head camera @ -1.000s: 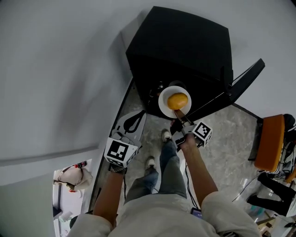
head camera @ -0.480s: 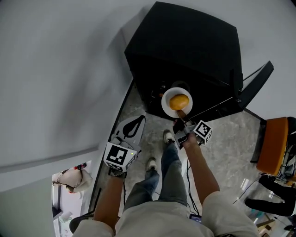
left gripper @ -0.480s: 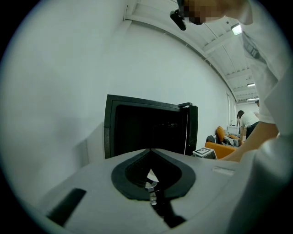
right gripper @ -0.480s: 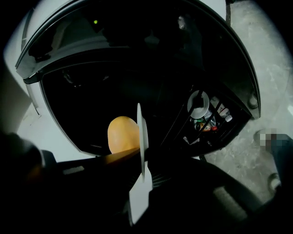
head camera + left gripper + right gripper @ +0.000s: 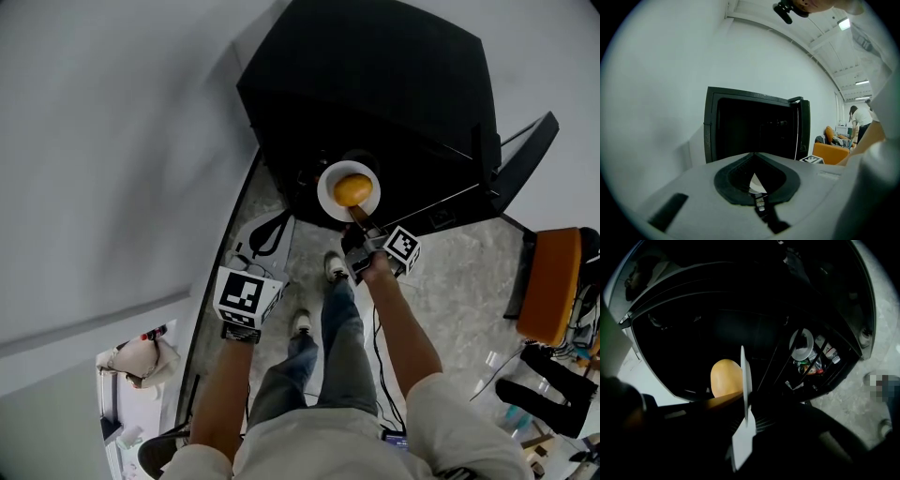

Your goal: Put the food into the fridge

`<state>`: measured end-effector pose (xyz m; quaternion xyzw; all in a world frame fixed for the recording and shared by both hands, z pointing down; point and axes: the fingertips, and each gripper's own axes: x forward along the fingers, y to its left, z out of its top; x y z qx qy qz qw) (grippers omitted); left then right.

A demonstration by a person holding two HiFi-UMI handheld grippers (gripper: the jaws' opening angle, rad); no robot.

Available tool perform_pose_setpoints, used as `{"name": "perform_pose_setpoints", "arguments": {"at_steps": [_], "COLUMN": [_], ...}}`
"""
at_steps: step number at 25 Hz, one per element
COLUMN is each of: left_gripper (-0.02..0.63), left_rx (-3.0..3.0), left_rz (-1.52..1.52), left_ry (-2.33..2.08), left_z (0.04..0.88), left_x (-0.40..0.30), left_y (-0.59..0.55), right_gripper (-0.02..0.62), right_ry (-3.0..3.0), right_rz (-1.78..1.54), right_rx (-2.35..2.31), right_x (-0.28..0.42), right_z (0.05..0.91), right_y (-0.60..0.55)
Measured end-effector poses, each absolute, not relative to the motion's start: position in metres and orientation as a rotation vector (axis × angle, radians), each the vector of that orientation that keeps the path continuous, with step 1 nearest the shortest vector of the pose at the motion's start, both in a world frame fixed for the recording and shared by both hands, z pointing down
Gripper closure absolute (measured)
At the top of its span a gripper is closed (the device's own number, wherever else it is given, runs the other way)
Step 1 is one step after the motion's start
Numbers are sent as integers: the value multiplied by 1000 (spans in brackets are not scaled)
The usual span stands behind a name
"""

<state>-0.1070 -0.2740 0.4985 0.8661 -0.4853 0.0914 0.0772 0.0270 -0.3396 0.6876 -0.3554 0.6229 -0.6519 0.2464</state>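
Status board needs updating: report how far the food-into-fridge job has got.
Done: the fridge stands with its door swung open. In hand: the right gripper is shut on the rim of the white plate carrying the orange food, held at the fridge's opening; the left gripper is shut and empty. Left: set the plate inside, release it, likely close the door.

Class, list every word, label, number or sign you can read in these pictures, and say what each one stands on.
No words or numbers can be read anywhere.
Left gripper's marker cube: black-and-white square pattern, no letters.
Right gripper's marker cube: the same kind of pattern, no letters.
Bottles in the fridge door: labels too small to read.
Plate: no print visible.
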Motion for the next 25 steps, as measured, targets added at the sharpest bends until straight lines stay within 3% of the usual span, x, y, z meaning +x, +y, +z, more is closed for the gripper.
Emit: {"name": "perform_pose_setpoints", "arguments": {"at_steps": [25], "left_gripper": [603], "left_rx": [2564], "left_rz": [259], "left_ry": [-1435], "left_z": [520], "left_x": [-81], "left_y": [-331], "right_gripper": [569], "right_ry": [1569], "right_rz": [-1806], "right_rx": [-971], "right_x": [24], "right_z": [723], "right_y": [-367]}}
